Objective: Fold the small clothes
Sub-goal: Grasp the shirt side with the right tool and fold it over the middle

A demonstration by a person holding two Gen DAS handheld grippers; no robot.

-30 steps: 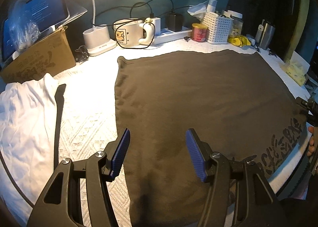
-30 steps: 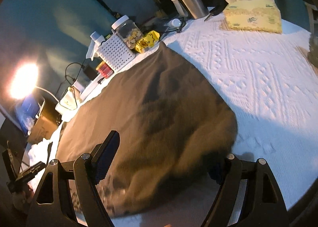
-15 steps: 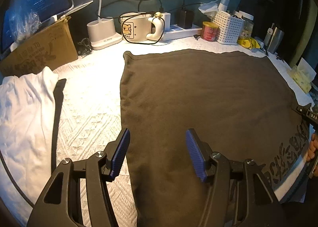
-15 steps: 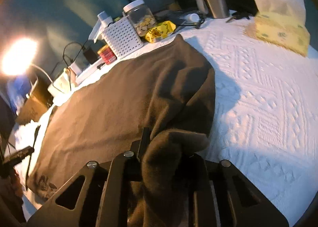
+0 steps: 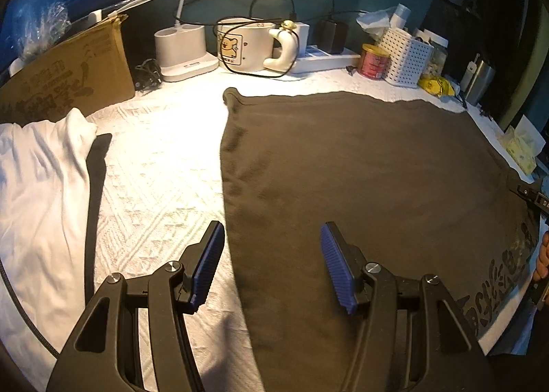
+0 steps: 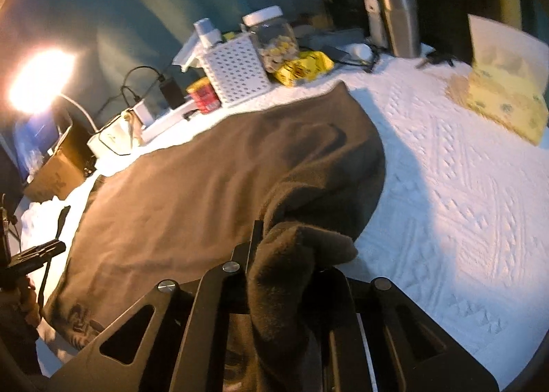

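Note:
A dark brown garment [image 5: 360,169] with a printed hem lies spread flat on the white textured bedcover [image 5: 154,158]. My left gripper [image 5: 271,234] hovers open over the garment's left edge, its blue pads [image 5: 209,254] touching nothing. My right gripper [image 6: 288,244] has its jaws closing on a bunched fold of the brown garment [image 6: 206,186] at its near right edge. The cloth is lifted and drapes over the fingers, hiding the pads. A white garment [image 5: 37,186] lies crumpled at the far left.
Along the back wall stand a cardboard box [image 5: 68,72], a lamp base [image 5: 182,48], a large mug [image 5: 247,48], a red tin [image 5: 374,60] and a white basket [image 5: 405,55]. A steel tumbler [image 6: 398,14] and a yellow tissue pack [image 6: 507,100] sit at the right.
My right gripper went from wide open around the garment's edge to shut on it, and lifted the fold. My left gripper drifted so the garment's left edge now lies between its fingers.

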